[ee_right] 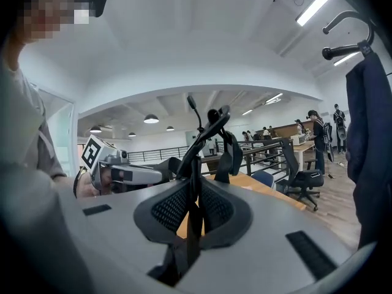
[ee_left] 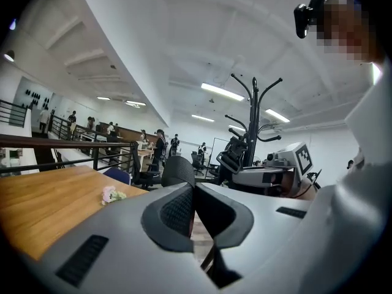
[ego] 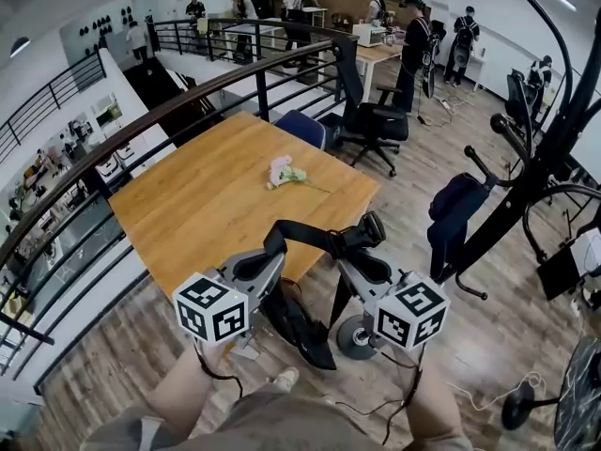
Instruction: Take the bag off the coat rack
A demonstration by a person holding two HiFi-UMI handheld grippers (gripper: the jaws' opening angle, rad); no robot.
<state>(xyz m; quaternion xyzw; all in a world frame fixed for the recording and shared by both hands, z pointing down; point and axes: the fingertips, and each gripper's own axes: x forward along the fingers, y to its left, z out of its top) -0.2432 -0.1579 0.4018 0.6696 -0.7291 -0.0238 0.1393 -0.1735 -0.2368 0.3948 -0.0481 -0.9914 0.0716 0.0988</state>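
Note:
A black bag hangs low between my two grippers, off the coat rack. Its black strap stretches from one gripper to the other. My left gripper is shut on the strap's left end; in the left gripper view its jaws are pressed together, with dark strap showing beneath them. My right gripper is shut on the strap's right end, and the strap rises out of its jaws. The rack stands to the right, apart from both grippers.
A dark blue garment hangs on the rack. Just ahead is a wooden table with a small pink flower. Behind it stand an office chair and a railing. Several people stand at the far desks.

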